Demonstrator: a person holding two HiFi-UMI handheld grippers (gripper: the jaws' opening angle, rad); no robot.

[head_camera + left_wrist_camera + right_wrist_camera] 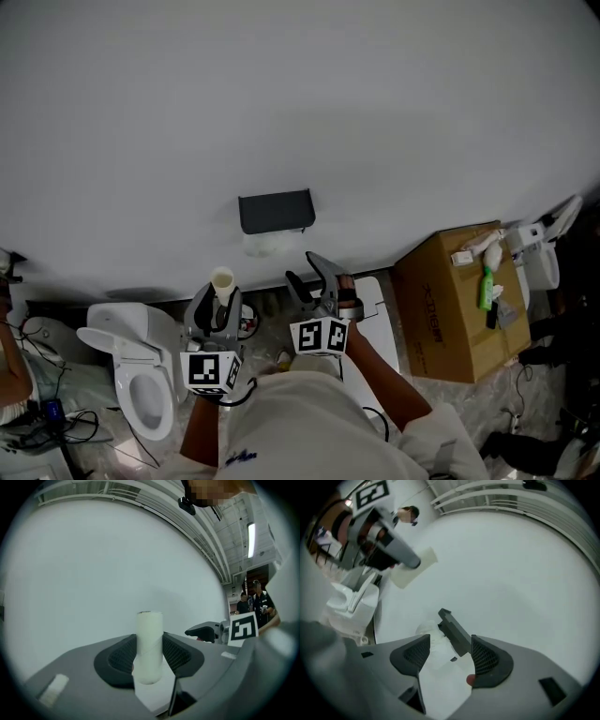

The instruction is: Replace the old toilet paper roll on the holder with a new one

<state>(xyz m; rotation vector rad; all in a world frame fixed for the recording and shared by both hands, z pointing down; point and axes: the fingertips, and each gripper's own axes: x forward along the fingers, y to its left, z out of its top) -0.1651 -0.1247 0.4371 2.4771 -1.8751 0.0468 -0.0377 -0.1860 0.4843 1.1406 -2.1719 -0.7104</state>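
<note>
A black toilet paper holder [277, 211] hangs on the white wall, with a white roll [265, 246] under its lid. My left gripper [217, 302] is shut on a bare, pale cardboard tube [222, 279] that stands upright between its pads, below and left of the holder. In the left gripper view the tube [150, 630] fills the gap between the jaws of the left gripper [150, 654]. My right gripper [312, 278] is open and empty, just below the holder. The right gripper view looks past the right gripper [450, 656] at the holder [454, 631] and the roll [429, 637].
A white toilet [139, 367] with its lid up stands at the lower left. A brown cardboard box [448, 305] with small items on top stands at the right. A white unit [373, 309] sits between it and my right arm. People stand far off in the left gripper view.
</note>
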